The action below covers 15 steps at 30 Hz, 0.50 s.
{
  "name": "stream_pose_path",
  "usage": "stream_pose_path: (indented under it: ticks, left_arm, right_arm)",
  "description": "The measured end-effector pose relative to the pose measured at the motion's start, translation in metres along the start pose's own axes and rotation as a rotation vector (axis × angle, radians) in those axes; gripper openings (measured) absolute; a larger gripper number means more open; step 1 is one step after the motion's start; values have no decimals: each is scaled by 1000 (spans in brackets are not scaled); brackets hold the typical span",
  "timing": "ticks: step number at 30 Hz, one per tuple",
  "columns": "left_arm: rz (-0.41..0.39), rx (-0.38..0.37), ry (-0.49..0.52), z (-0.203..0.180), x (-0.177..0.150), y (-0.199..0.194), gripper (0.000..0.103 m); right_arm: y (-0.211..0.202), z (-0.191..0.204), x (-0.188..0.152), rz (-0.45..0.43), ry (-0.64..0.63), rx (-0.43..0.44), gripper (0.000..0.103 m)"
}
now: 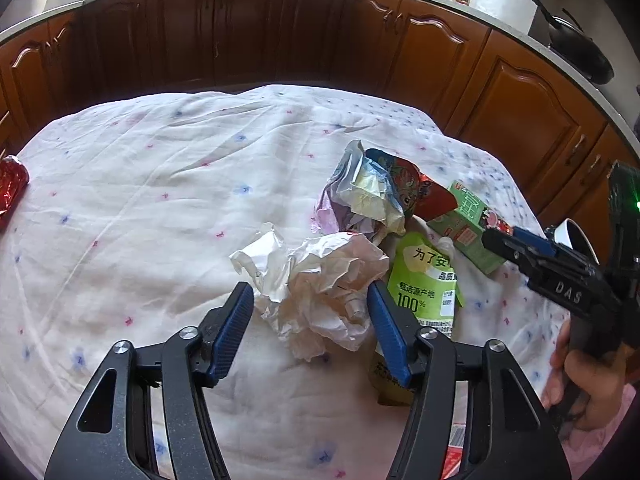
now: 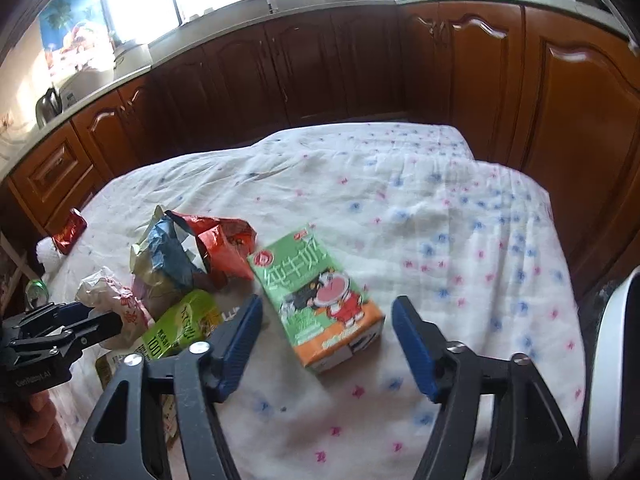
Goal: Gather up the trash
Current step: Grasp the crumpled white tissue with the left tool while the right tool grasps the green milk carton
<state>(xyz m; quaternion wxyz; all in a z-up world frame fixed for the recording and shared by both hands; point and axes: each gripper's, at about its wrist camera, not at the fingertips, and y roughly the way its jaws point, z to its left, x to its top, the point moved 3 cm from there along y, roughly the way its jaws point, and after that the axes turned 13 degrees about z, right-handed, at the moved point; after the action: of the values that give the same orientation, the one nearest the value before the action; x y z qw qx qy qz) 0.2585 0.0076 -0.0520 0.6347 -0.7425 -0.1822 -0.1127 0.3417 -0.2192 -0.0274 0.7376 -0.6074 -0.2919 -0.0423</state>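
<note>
A heap of trash lies on the cloth-covered table [image 1: 140, 208]. My left gripper [image 1: 310, 298] is open with its blue pads either side of a crumpled white paper ball [image 1: 320, 284], which also shows in the right wrist view [image 2: 110, 300]. Behind the ball lie a crumpled foil wrapper [image 1: 364, 188], a red snack bag [image 2: 224, 248] and a green pouch [image 1: 428, 280]. My right gripper [image 2: 326, 308] is open around the near end of a green milk carton [image 2: 316, 300]; the carton also shows in the left wrist view [image 1: 468, 224].
A red wrapper [image 1: 10, 184] lies at the table's left edge. A white bin rim [image 2: 612, 360] stands at the right of the table. Brown kitchen cabinets [image 1: 240, 32] and a counter surround the table.
</note>
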Motion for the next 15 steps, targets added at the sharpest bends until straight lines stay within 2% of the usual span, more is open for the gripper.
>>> stream_pose_path:
  ticks: [6, 7, 12, 15]
  left_arm:
    - [3, -7, 18, -3, 1, 1, 36]
    - [2, -11, 20, -4, 0, 0, 36]
    - [-22, -19, 45, -9, -1, -10, 30]
    - [-54, -28, 67, -16, -2, -23, 29]
  right_arm:
    - [14, 7, 7, 46, -71, -7, 72]
    - [16, 7, 4, 53, -67, 4, 60]
    - [4, 2, -9, 37, -5, 35, 57]
    - [-16, 0, -20, -13, 39, 50, 57]
